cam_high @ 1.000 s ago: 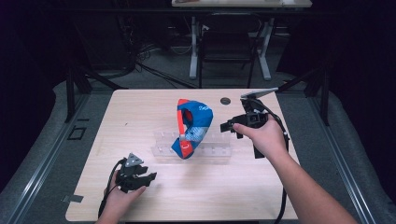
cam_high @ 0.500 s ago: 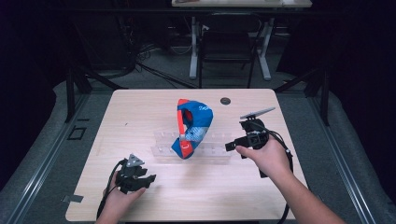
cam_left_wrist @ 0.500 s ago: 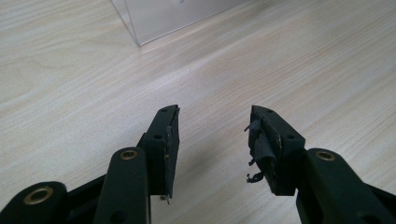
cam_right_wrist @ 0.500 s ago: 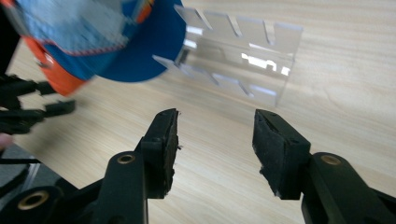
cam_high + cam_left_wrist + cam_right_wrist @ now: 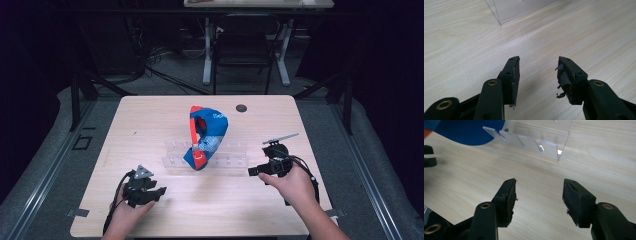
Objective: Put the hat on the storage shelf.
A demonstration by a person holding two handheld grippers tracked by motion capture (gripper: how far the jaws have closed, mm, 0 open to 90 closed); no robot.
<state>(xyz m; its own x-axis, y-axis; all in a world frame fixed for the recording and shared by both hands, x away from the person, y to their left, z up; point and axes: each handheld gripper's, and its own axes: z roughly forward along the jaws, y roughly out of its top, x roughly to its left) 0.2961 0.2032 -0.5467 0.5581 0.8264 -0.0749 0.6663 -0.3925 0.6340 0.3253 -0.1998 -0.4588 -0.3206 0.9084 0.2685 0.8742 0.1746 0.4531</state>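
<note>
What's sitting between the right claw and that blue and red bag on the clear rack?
Nothing visible blocks it. The right claw is open and empty, low over bare table, and its jaws have just been opening. The blue and red bag rests on the clear rack, whose near end lies beside that path.

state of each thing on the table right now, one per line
blue and red bag: propped upright in the rack, bent over, not held
clear acrylic rack: standing on the table, other slots empty
left gripper: open, nothing between the jaws, low over bare table
right gripper: open, jaws have just been opening, nothing between them, near the rack's end
table: light wood
</note>
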